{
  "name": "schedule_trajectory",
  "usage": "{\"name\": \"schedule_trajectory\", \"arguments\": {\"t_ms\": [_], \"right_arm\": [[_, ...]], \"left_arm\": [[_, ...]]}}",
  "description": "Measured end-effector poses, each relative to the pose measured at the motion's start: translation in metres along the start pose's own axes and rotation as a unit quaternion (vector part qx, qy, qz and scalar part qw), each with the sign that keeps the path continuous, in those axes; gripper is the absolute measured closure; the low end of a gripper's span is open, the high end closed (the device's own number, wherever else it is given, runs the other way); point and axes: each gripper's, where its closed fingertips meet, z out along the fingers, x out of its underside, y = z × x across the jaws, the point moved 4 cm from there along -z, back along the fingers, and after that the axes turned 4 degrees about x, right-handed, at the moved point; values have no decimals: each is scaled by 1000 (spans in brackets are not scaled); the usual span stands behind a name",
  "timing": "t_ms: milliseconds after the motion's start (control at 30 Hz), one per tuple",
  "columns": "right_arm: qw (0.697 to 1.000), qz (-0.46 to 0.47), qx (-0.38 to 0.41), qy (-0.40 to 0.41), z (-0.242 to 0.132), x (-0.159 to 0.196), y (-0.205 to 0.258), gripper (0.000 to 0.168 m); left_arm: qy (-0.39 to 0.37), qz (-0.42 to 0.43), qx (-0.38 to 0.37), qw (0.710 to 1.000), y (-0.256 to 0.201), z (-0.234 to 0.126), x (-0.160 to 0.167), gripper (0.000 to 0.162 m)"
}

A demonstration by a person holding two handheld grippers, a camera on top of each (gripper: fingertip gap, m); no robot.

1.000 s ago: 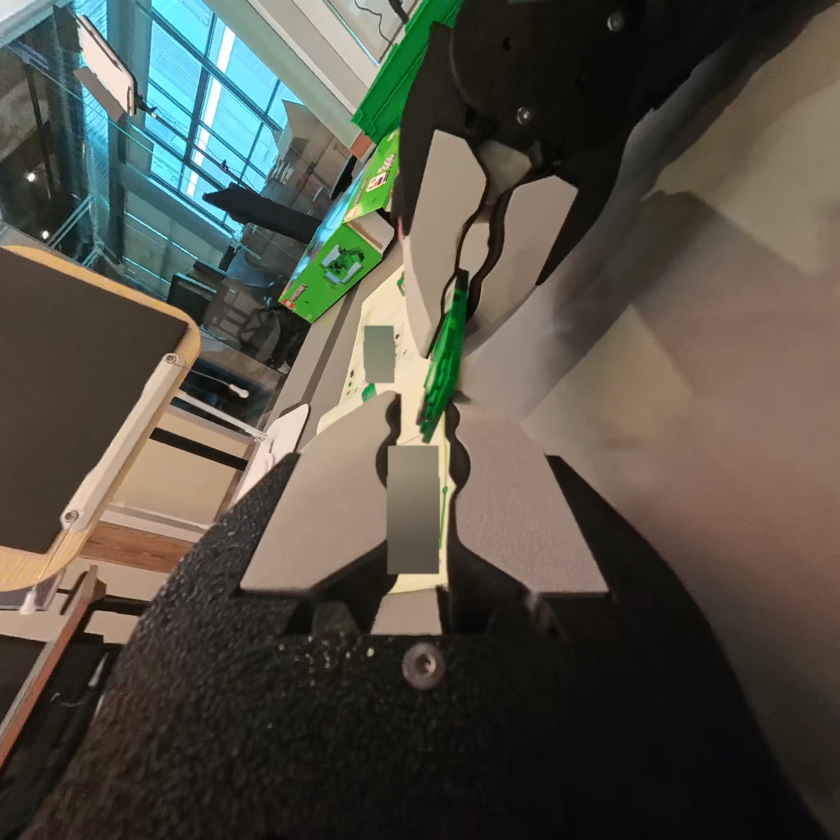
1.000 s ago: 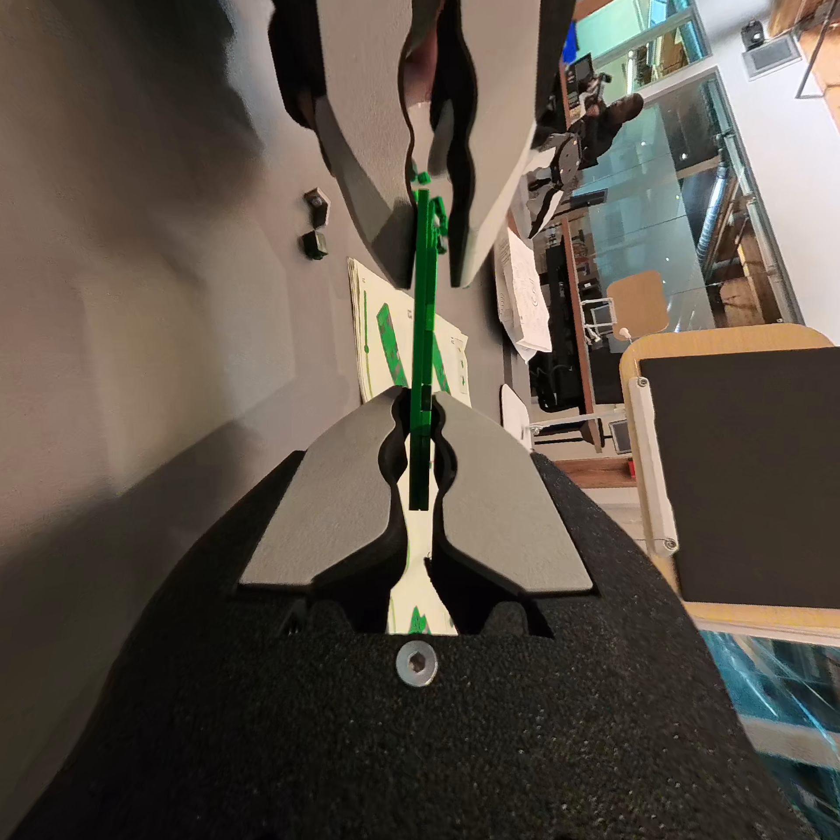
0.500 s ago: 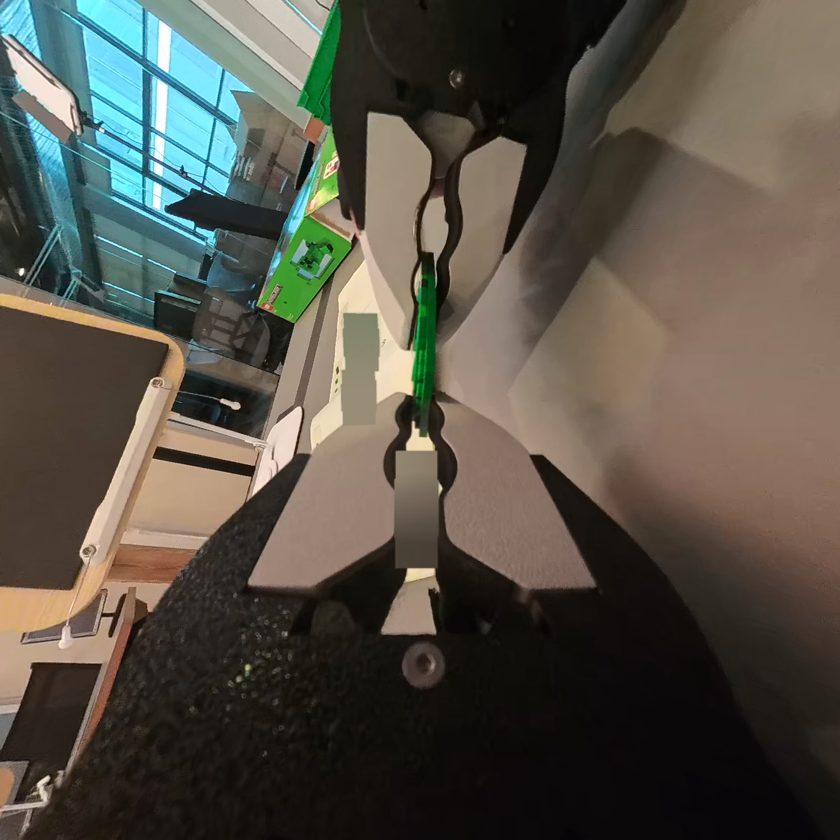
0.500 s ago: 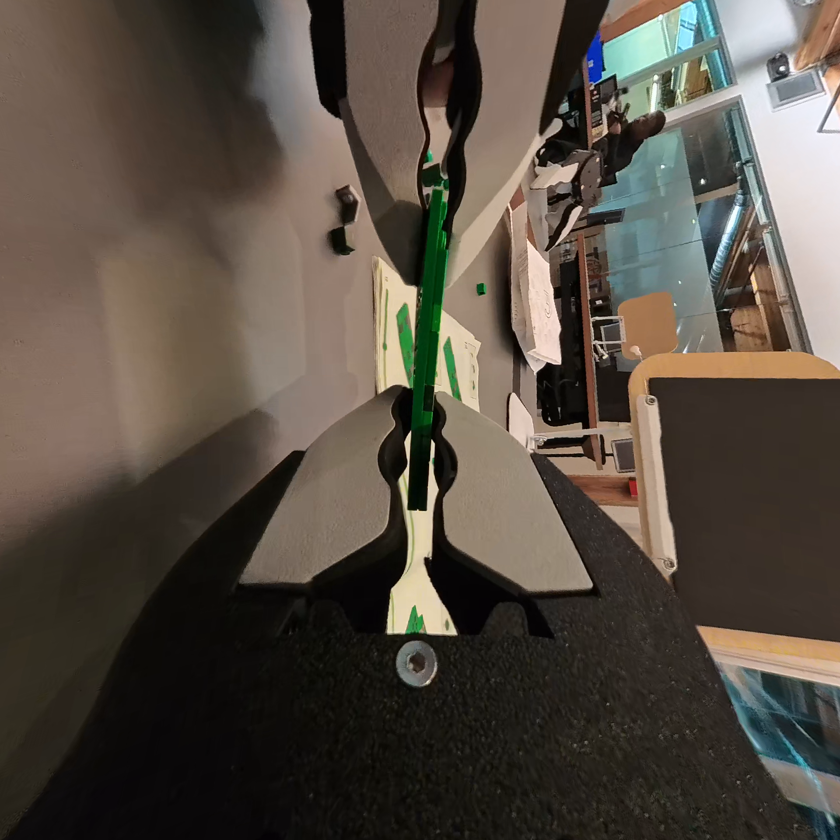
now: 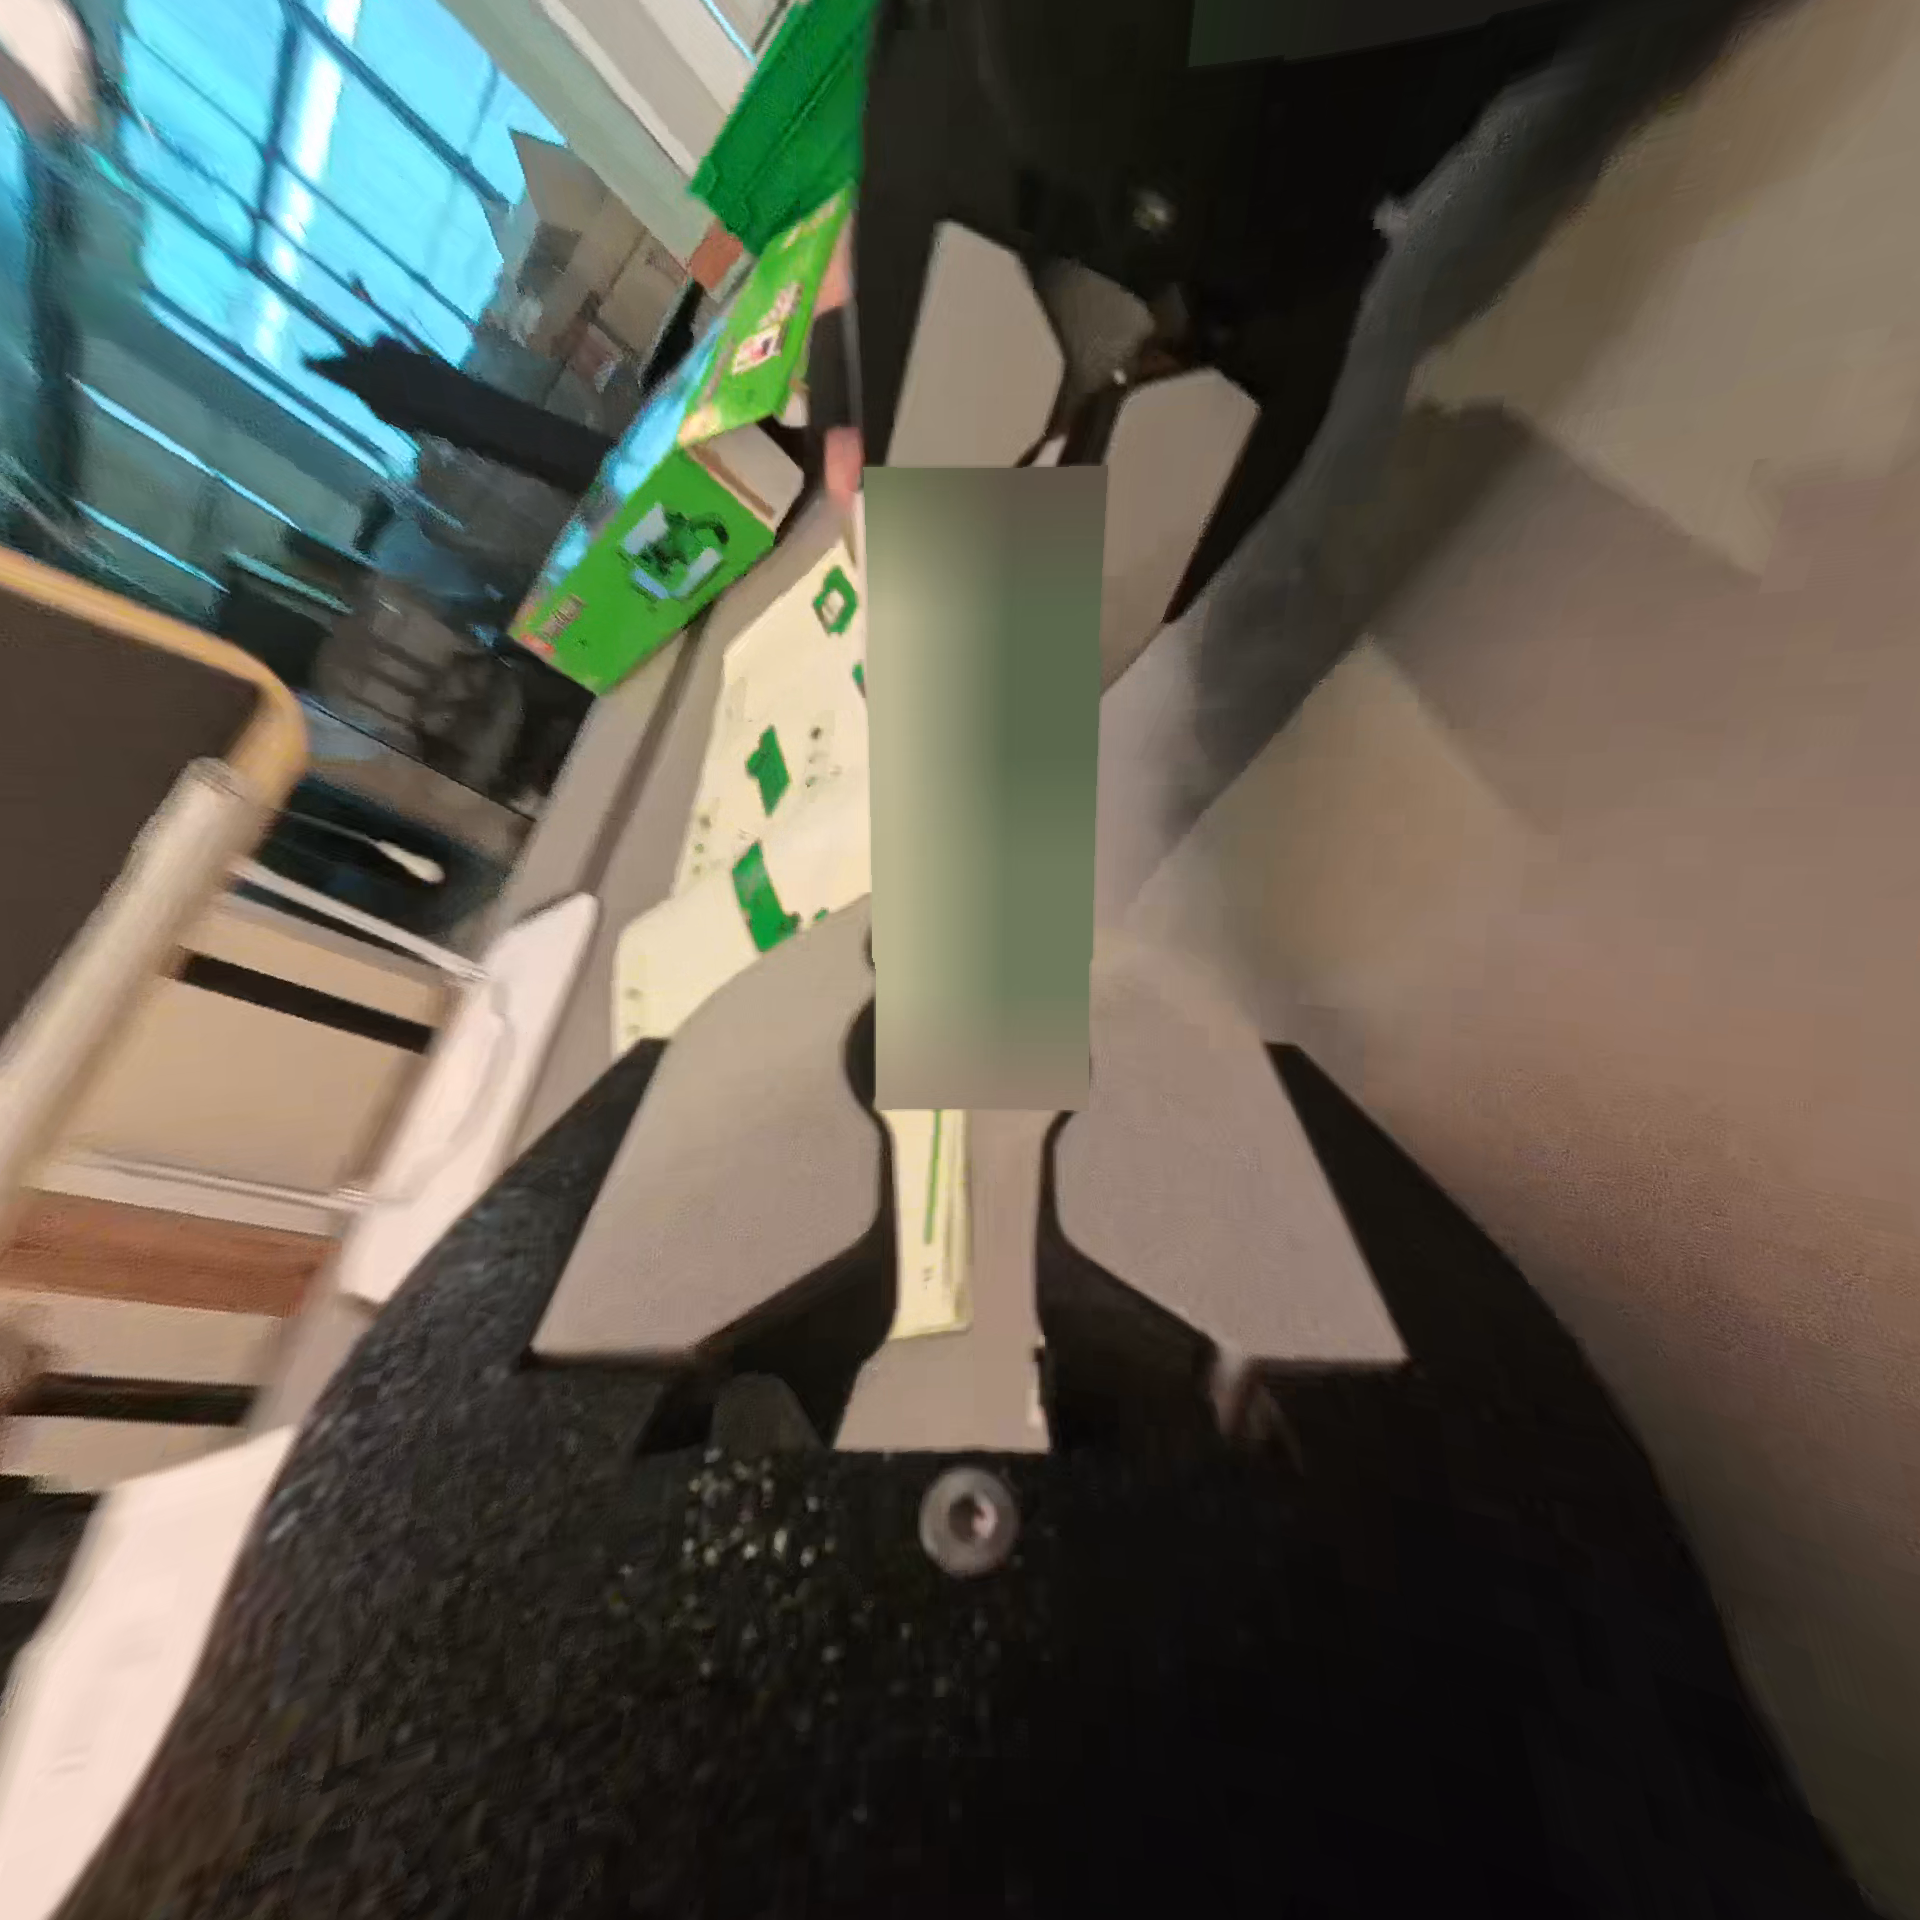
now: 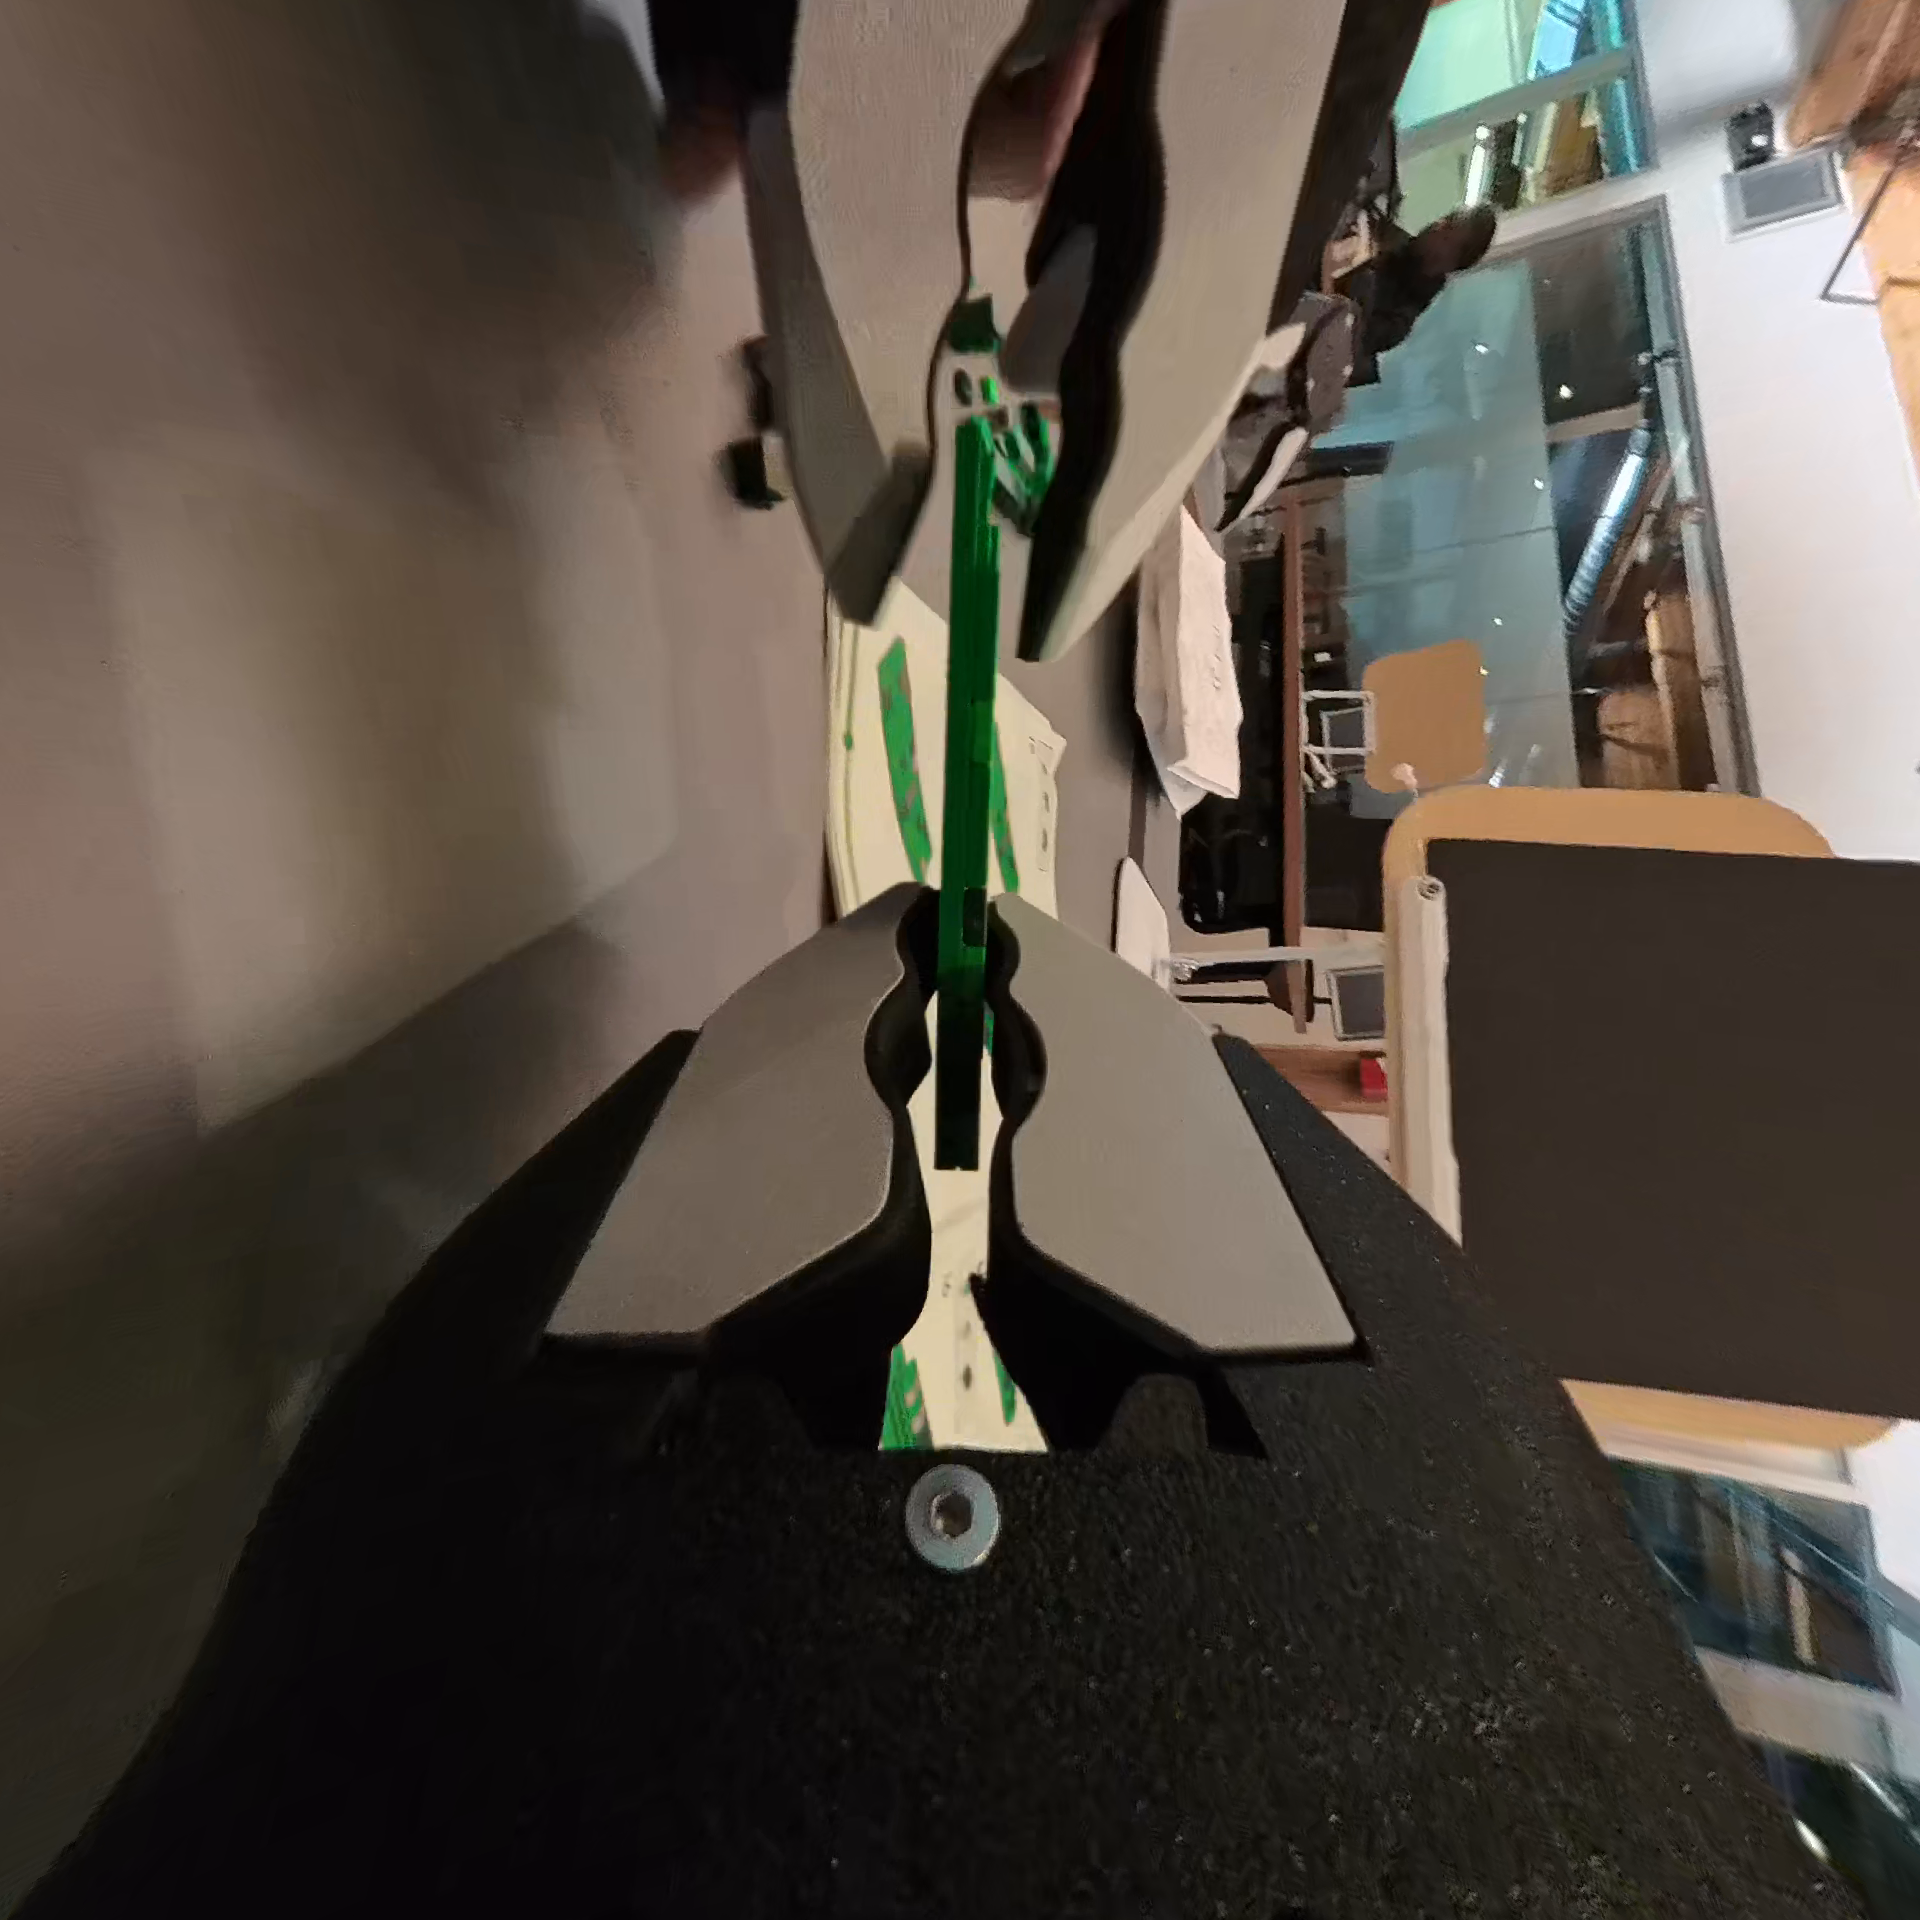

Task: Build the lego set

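Plate work in mid-air: a thin green plate assembly [image 6: 964, 748] hangs edge-on between the two grippers, above the grey desk [image 6: 364, 727] and the open instruction booklet [image 6: 1023, 758]. The right gripper [image 6: 961, 935] is pinched tight on the near end, its grooved pads biting both faces. At the far end the left gripper [image 6: 971, 582] straddles the plate with its jaws a little apart; whether they touch it I cannot tell, and in the left wrist view a blur patch covers the very spot between its fingers [image 5: 727, 1174]. This thing looks light and stiff, hard glossy plastic, so it likely slides in a loose pinch and twists if held by one corner. Stacked thin plates can pop apart under bending, so pressure should probably go square through the flat faces, near the end, not along the thin edge. A small green piece [image 6: 1023, 447] sits by the far end, seemingly the part being seated. A green set box [image 5: 649, 571] lies far left on the desk.
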Motion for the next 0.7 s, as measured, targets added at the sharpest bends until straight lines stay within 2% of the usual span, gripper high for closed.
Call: {"name": "schedule_trajectory", "arguments": {"t_ms": [67,133,200,300,400,500,600,700], "right_arm": [[1000,-13,20,10,1,4,-2,162],[998,-33,40,17,2,6,-3,162],[997,-53,55,21,2,5,-3,162],[995,-70,73,24,3,4,-4,162],[993,-84,83,31,3,5,-5,162],[991,-83,95,32,3,6,-7,162],[992,-78,98,10,3,-2,-8,146],[992,-86,85,24,9,-7,-2,146]], "left_arm": [[-26,-102,31,994,5,0,1,114],[-60,-191,62,978,9,-2,-1,104],[-61,-243,73,965,11,0,0,101],[-33,-262,84,961,7,6,2,107],[-24,-268,92,959,2,11,1,125],[-30,-284,84,954,4,12,0,126],[-22,-325,83,942,8,14,3,126],[-31,-325,97,940,5,14,0,126]]}}
